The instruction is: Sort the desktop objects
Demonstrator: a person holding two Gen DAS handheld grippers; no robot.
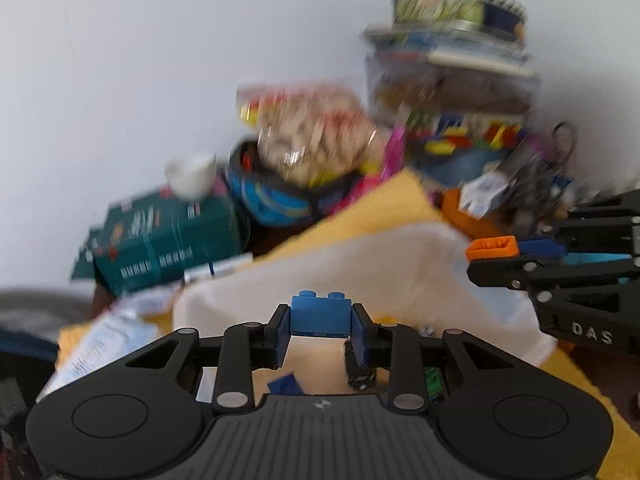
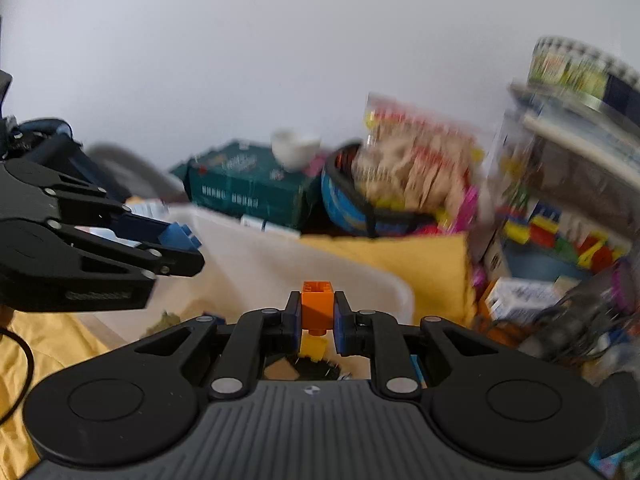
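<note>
blue brick [image 1: 320, 316] with two studs, sitting between dark blue pads on black fingers [image 1: 280, 330]. orange brick [image 2: 317, 306] in the other pair, same black-and-blue look, with a yellow brick [image 2: 313, 347] just under it. The bin [image 1: 400, 256] is plain white, the cloth [image 2: 420, 264] under it solid mustard yellow. Behind: a dark teal box [image 1: 172, 248] with white print, a white cup [image 1: 192, 176], a blue bag [image 1: 272, 204] with black trim, and a round tin [image 1: 460, 6] in green and yellow with a checkered rim. Wall [image 1: 160, 60] is pale grey-white
</note>
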